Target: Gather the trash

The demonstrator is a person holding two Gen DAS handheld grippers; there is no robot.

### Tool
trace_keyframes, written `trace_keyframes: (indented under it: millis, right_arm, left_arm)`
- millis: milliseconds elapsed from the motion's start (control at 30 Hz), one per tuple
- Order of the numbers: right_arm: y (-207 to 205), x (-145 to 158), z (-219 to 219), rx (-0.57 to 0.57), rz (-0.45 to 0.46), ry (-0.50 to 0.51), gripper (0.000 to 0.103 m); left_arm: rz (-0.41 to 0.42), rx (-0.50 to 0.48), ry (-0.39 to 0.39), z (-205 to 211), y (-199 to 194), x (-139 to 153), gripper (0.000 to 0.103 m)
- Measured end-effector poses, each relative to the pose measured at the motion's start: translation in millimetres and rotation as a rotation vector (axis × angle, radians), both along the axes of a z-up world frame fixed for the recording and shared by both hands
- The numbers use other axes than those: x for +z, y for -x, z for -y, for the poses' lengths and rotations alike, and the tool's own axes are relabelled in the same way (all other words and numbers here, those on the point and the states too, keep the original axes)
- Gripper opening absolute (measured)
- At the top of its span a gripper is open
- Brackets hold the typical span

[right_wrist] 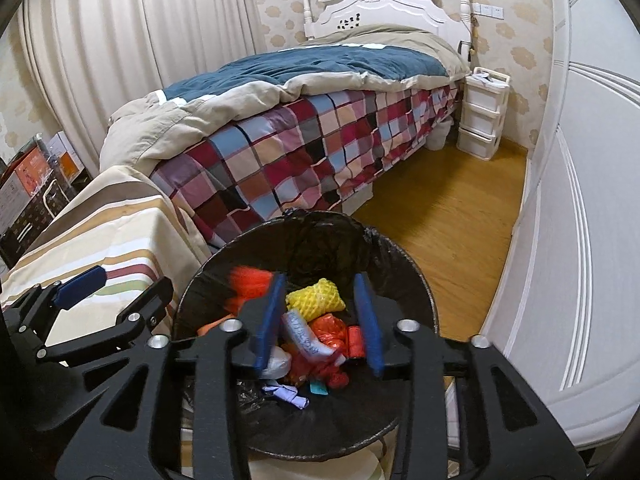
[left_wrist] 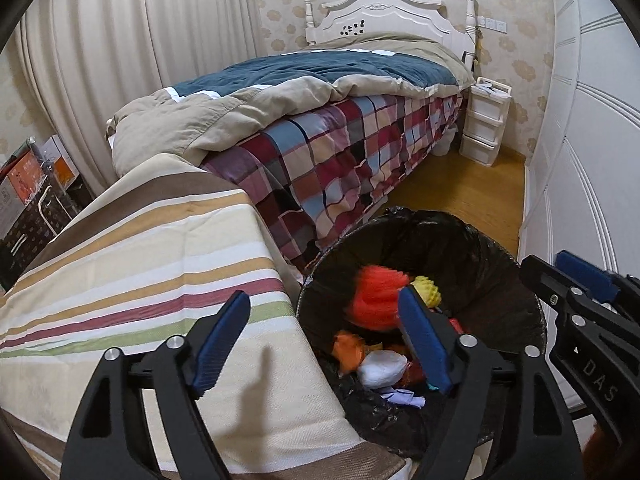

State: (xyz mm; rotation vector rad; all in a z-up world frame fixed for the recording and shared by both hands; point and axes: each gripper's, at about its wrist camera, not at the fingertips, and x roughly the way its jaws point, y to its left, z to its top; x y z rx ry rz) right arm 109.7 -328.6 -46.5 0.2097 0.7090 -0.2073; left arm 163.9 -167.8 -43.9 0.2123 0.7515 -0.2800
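Note:
A bin lined with a black bag (left_wrist: 460,248) (right_wrist: 320,236) stands on the floor beside a striped table. It holds mixed trash: a yellow foam net (left_wrist: 428,290) (right_wrist: 316,296), a white wad (left_wrist: 380,368), red and orange wrappers (right_wrist: 332,328) and small paper scraps (right_wrist: 284,394). A blurred orange-red piece (left_wrist: 376,296) (right_wrist: 246,280) sits at the bin's left side. My left gripper (left_wrist: 323,296) (right_wrist: 132,278) is open, straddling the table edge and the bin rim, with nothing held. Over the middle of the bin my right gripper (right_wrist: 320,280) (left_wrist: 546,260) stands open, with no pad pressing on anything.
A table under a striped cloth (left_wrist: 140,260) borders the bin on the left. Behind it is a bed with a plaid sheet (left_wrist: 340,152). A white wardrobe (left_wrist: 580,140) runs along the right, a white drawer unit (left_wrist: 484,120) stands by the headboard, and a wooden floor (right_wrist: 440,220) lies between.

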Motion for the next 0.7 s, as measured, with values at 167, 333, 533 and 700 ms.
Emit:
trace_keyframes:
  millis: [167,333,533,700]
  right_arm:
    - [5.8,4.6,2.9,-0.030,0.018,0.027,0.059]
    - [9.0,8.8,5.2,-0.047,0.014,0.045,0.069]
    - [22.6,18.4,-1.8,-0.083,0.047,0.106,0.091]
    - [33.7,24.3,-14.8,-0.098,0.060,0.161,0.097]
  left_arm:
    - [0.002,0.006,0.001,-0.1,-0.1,0.4,0.081]
    - [0.020,0.010,0.002,-2.9,3.6,5.7,0.082]
    - [0.051,0.021,0.015,-12.9,14.9,15.7,0.084]
    - [0.058,0.042,0.025,-26.9,25.5,21.3,0.084]
